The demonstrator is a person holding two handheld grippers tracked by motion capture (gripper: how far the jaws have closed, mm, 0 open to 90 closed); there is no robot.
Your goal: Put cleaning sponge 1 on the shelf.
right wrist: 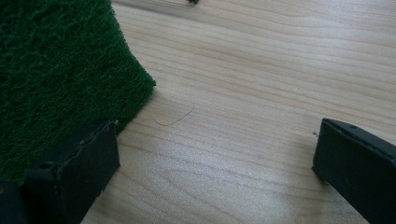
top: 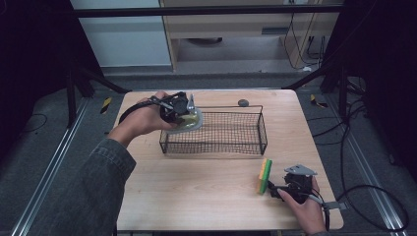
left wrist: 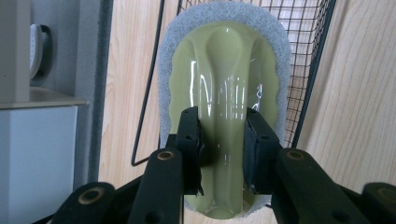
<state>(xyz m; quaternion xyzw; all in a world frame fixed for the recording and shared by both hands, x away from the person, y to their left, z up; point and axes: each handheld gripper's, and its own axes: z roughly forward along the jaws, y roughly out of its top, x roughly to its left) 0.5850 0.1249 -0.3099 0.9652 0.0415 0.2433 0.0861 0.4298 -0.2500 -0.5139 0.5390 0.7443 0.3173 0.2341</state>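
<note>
Left gripper point(left wrist: 222, 140) clamped on the raised centre grip of a pale green scrubber point(left wrist: 219, 70) with a grey pad rim, one jaw pressed to each side of the glossy ridge. Held aloft at the near-left corner of the black wire basket point(top: 246, 142), with the basket's mesh showing just beyond and to the right of the jaws in the left gripper view. Looks like the carrying step of a tidy-up: scrubber lifted and poised at the basket rim, not yet inside.

Right gripper point(right wrist: 215, 158) standing wide apart, low over the wooden table point(right wrist: 261, 79), clamped on nothing. Green-faced sponge point(right wrist: 60, 79) lying against its left jaw, the scouring face spreading up and away from that jaw; bare wood between the two jaws. In the high view, the sponge point(top: 265, 175) sitting just beside the right gripper point(top: 275, 187), yellow and green on edge, well apart from the basket.

Probably next: shifting the scrubber further over the basket's opening, lowering past the rim, then parting the left jaws. For the right side, sliding across so both jaws straddle the sponge before closing.

Small dark round object point(top: 243, 103) resting beyond the basket's far edge, untouched.
</note>
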